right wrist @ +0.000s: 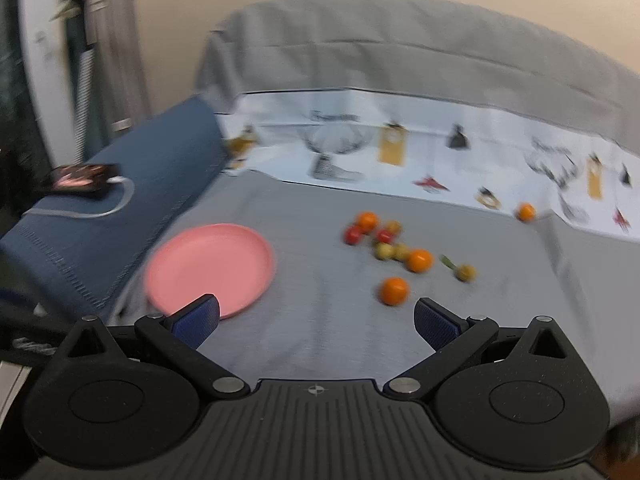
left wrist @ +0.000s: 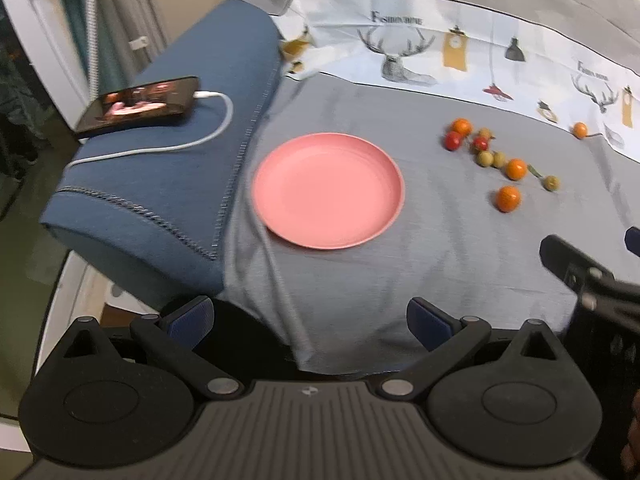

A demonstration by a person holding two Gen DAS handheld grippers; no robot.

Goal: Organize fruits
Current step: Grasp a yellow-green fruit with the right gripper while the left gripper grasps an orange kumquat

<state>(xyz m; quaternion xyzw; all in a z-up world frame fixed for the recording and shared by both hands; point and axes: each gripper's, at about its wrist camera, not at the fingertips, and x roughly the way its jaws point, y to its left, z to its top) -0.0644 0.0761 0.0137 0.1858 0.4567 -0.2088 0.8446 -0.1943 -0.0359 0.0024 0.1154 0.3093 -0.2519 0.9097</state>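
An empty pink plate lies on the grey sheet; it also shows in the right wrist view. To its right lies a loose cluster of small fruits: orange ones, red ones and yellow-green ones. One orange fruit lies apart at the far right. My left gripper is open and empty, near the bed's front edge. My right gripper is open and empty, short of the nearest orange fruit. The right view is blurred.
A blue pillow lies left of the plate with a lit phone and white charging cable on it. A printed white sheet band runs along the back. The other gripper's black body shows at the right edge.
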